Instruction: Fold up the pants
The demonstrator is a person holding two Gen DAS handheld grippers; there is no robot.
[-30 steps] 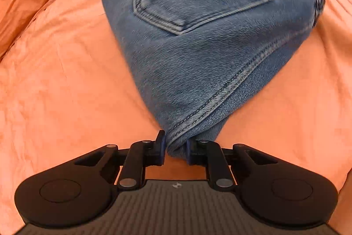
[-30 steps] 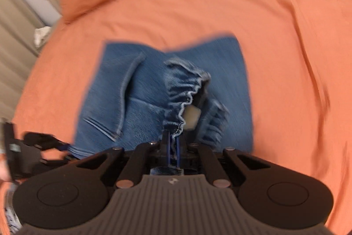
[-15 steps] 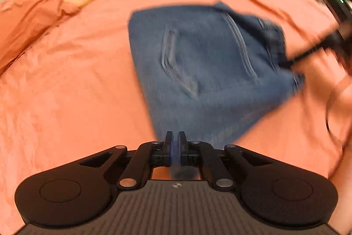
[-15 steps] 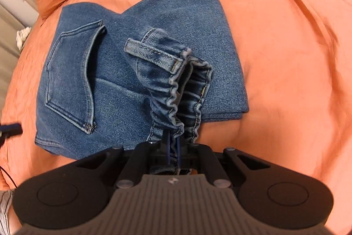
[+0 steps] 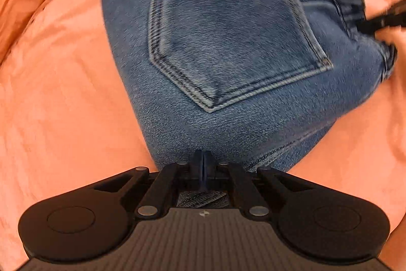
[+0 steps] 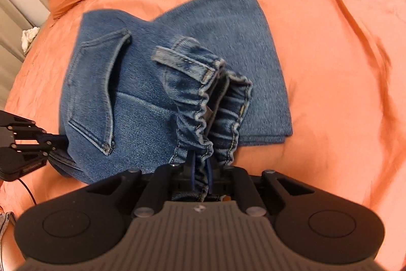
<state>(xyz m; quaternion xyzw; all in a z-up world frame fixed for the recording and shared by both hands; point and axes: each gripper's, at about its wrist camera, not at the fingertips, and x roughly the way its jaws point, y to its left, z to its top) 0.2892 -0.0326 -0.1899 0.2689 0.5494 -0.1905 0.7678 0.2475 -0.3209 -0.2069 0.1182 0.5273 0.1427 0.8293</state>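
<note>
- Jeans [image 6: 142, 103] lie folded in a thick stack mid-bed on the orange sheet [image 6: 330, 42], back pocket [image 5: 223, 32] up, lower layer sticking out on the far side.
- Left gripper [image 5: 203, 164]: fingers pressed together now. A sec ago they stood apart w/ a bunched denim edge between them; half a sec ago already nearly closed. In the left wrist view no cloth shows between the tips, denim just beyond and under them – looks like an empty close, resting at the stack's near edge.
- Right gripper [image 6: 200, 169]: jaws have just been opening a crack, gathered waistband [image 6: 203, 103] between them; pads close alongside the cloth, but can't tell if they press it. Waistband hump stands up off the stack instead of lying flat.
- Vs. a sec ago: the stack sits lower and flatter, pocket panel laid over the lower layers.
- Meaning: last fold prob. placed; what's left, imo, is letting go of the waistband and flattening that hump.
- Risk: pulling away w/ cloth snagged could drag the top layer askew.
</note>
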